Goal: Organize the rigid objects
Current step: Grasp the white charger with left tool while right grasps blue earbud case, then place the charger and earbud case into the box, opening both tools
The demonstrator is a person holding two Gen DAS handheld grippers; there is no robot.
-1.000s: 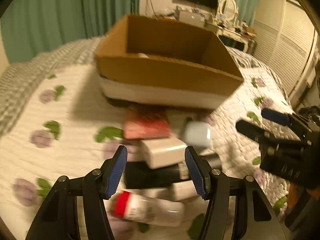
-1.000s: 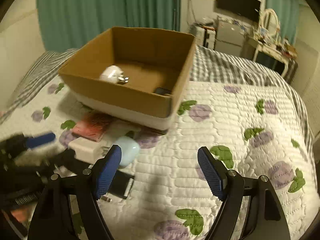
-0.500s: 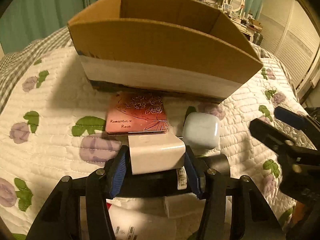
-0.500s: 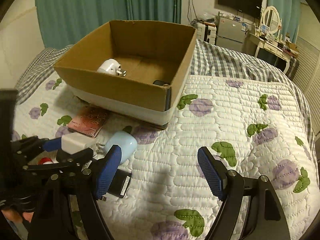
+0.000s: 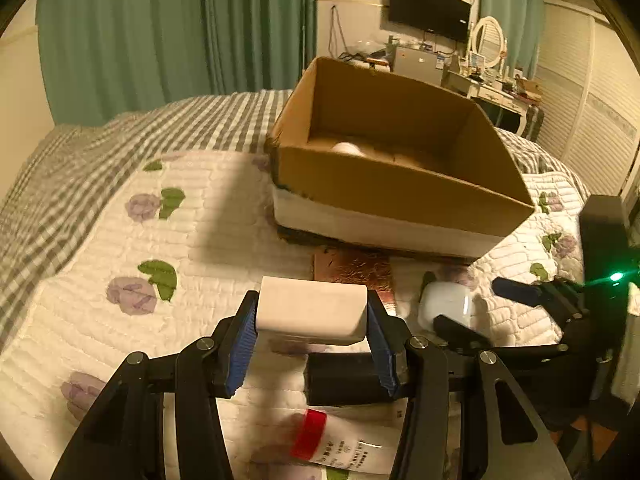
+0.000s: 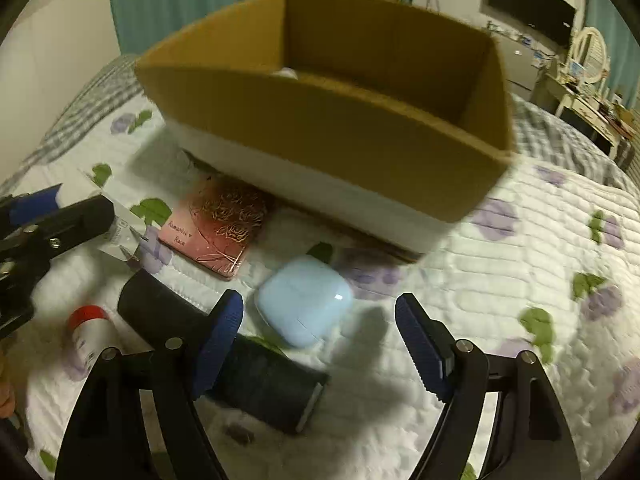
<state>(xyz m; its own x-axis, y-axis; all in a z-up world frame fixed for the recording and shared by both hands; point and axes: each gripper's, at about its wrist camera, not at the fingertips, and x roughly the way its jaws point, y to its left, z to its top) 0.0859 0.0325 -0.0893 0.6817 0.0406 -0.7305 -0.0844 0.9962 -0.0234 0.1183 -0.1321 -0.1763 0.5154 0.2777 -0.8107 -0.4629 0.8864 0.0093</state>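
Observation:
My left gripper (image 5: 312, 320) is shut on a white block-shaped charger (image 5: 312, 312) and holds it above the quilt, in front of the open cardboard box (image 5: 400, 188). My right gripper (image 6: 320, 336) is open and empty, low over a pale blue earbud case (image 6: 304, 300); it also shows in the left wrist view (image 5: 492, 308). A black cylinder (image 6: 224, 356), a pink patterned tin (image 6: 216, 228) and a white bottle with a red cap (image 6: 88, 332) lie on the quilt near the box. A white rounded object (image 5: 346, 148) lies inside the box.
The box (image 6: 332, 120) stands on a floral quilt (image 5: 120, 260) over a checked bedspread (image 5: 100, 140). Green curtains, a dresser with mirror (image 5: 488, 44) and a wall screen are behind the bed. Open quilt lies right of the box (image 6: 560, 260).
My left gripper closed on the white charger and lifted it off the pile. My right gripper moved left and down toward the blue earbud case.

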